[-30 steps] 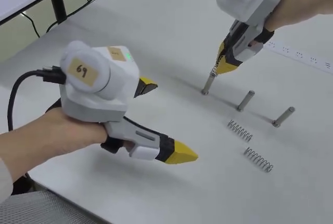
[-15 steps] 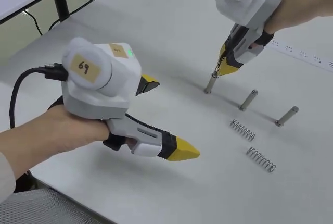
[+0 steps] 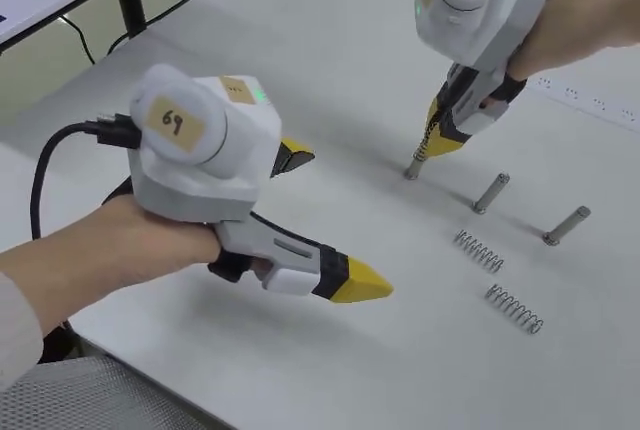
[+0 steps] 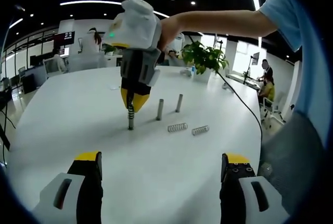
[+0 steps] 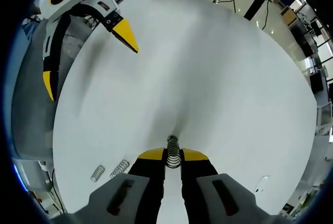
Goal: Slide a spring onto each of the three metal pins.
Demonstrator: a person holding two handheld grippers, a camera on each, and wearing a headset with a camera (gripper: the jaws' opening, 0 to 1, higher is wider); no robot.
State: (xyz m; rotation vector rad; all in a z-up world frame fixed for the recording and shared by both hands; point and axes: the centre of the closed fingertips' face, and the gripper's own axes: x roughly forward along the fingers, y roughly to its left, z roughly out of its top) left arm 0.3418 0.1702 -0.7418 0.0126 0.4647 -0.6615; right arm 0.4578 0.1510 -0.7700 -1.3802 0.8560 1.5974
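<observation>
Spring (image 5: pixel 173 158) pinched in downward-tilted right tool (image 3: pixel 443 141) over pin (image 3: pixel 412 168)

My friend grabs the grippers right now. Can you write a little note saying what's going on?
Right gripper: shut on a spring, held at the top of the first pin.
Left gripper: open, empty, above the table.
Two loose springs lie beside two bare pins.
Done: no spring fully on yet.
Left: seat this one, then the other two.

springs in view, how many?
3. One spring clamped in the right gripper over a pin; two loose springs on the table beside the other pins.
</observation>
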